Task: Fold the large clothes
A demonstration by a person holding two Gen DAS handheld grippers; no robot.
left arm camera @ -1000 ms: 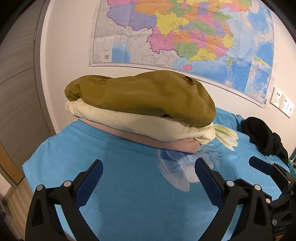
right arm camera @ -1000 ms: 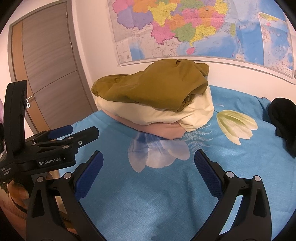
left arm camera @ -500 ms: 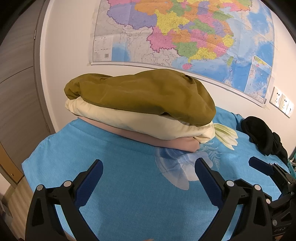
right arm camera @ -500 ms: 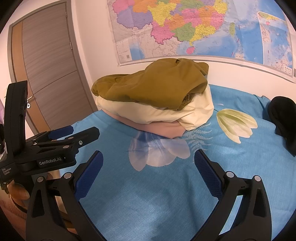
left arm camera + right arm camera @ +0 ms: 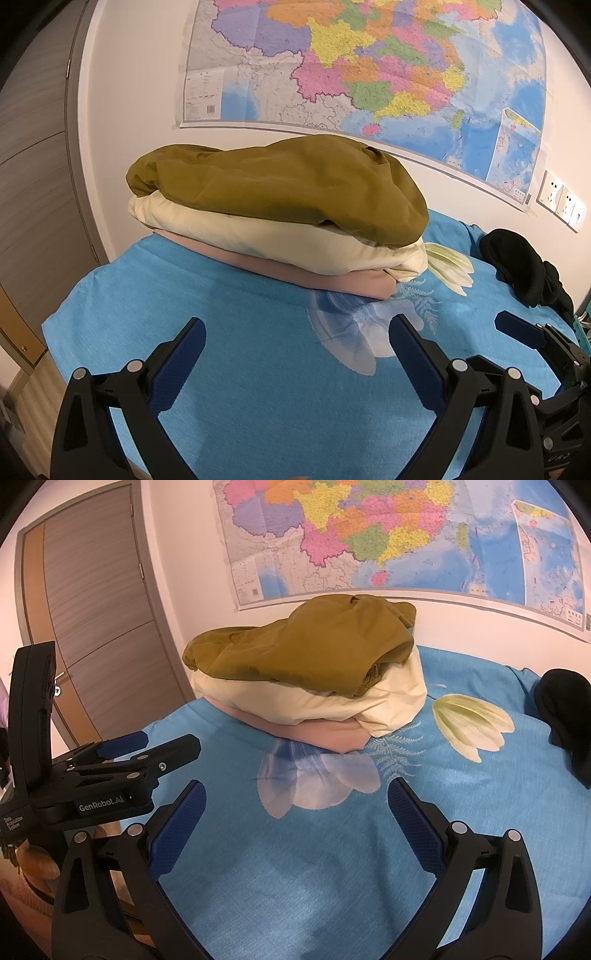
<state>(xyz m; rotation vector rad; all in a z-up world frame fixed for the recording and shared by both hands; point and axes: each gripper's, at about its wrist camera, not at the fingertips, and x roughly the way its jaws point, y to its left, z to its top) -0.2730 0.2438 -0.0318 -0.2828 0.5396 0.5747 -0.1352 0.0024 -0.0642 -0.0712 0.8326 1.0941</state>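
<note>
A stack of folded clothes, olive on cream on pink, sits at the far side of a blue flowered bedsheet. Both the left gripper and the right gripper hover nearer, spread wide, grasping nothing.

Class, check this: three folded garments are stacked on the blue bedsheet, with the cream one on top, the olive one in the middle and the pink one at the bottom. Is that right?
Not quite. The olive garment is on top and the cream garment is in the middle; the pink garment is at the bottom, on the blue bedsheet. The left wrist view shows it.
</note>
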